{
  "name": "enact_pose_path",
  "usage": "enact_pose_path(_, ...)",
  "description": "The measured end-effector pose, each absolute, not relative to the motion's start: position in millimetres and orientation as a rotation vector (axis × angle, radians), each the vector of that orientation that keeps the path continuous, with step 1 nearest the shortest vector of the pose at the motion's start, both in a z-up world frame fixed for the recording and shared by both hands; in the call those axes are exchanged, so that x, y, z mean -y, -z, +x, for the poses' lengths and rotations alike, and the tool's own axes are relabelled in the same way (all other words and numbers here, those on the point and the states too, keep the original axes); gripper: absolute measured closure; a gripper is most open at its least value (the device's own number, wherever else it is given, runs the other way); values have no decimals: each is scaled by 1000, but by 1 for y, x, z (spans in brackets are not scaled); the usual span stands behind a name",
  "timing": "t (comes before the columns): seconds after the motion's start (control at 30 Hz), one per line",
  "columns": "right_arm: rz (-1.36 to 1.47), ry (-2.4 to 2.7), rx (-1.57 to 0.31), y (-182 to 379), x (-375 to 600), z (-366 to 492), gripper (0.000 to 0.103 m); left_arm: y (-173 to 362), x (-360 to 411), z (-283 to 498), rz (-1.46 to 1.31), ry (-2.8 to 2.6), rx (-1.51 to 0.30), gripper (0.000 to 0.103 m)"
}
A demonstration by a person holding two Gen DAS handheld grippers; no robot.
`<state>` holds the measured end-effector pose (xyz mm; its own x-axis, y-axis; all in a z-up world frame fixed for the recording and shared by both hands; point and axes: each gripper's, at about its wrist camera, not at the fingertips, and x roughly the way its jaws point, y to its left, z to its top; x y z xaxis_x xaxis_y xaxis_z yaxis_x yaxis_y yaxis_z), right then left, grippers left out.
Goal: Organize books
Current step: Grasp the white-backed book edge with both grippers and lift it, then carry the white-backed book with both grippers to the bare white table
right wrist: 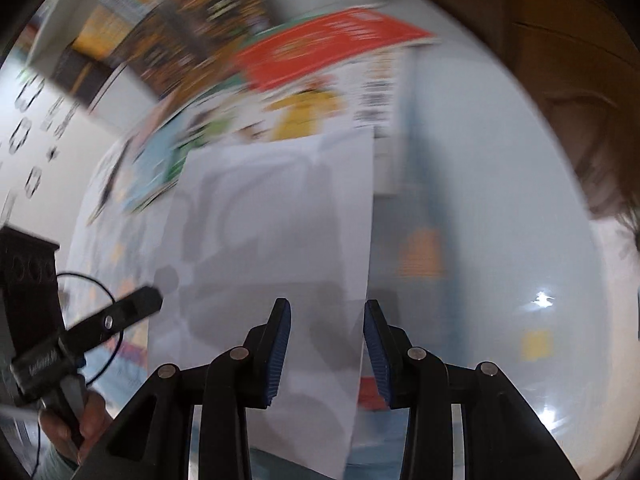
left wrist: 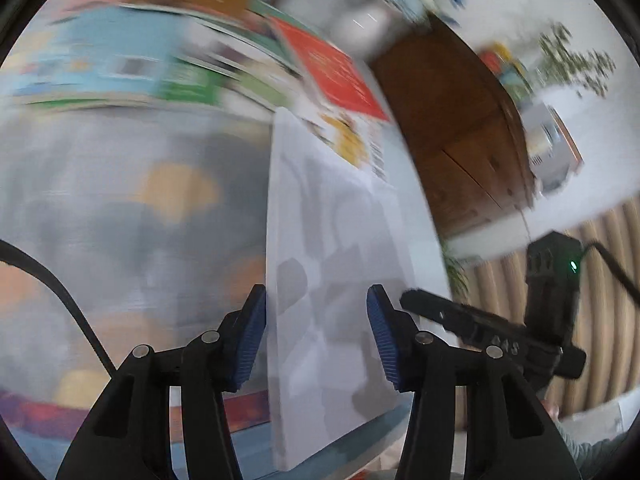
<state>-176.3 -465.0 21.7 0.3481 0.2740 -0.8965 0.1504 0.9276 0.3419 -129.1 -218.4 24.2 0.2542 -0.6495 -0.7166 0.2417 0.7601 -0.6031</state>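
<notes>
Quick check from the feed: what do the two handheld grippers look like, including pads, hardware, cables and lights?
Both the left gripper and right gripper are black plastic with ribbed blue pads and silver rivets. A black cable loops off the left gripper; the right one shows a green light.

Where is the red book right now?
In both wrist views the red book lies on the table beyond the pale book, beside the colourful spread books.

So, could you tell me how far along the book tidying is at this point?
Little looks done: the red book and blue book behind lie overlapped and askew, not lined up. In hand: a white book sits between the left tongs and the right tongs; blur hides whether either grips it. Left to do: placing it, then squaring the loose pile.
</notes>
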Motion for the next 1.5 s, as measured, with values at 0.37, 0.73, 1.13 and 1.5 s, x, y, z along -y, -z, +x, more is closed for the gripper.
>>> enact_pose_path(0.37, 272, -271, -1231, 5, 346, -102, 66, 4, 116, -96, -501, 344, -1152, 56)
enact_pose_path(0.73, 190, -307, -1263, 20, 328, -151, 67, 7, 123, -144, -393, 350, -1197, 56)
enact_pose_path(1.13, 303, -346, -1254, 27, 345, -147, 67, -11, 111, -147, -561, 417, -1091, 81)
enact_pose_path(1.5, 459, -377, -1309, 30, 372, -143, 66, -2, 116, -144, -775, 482, -1100, 89)
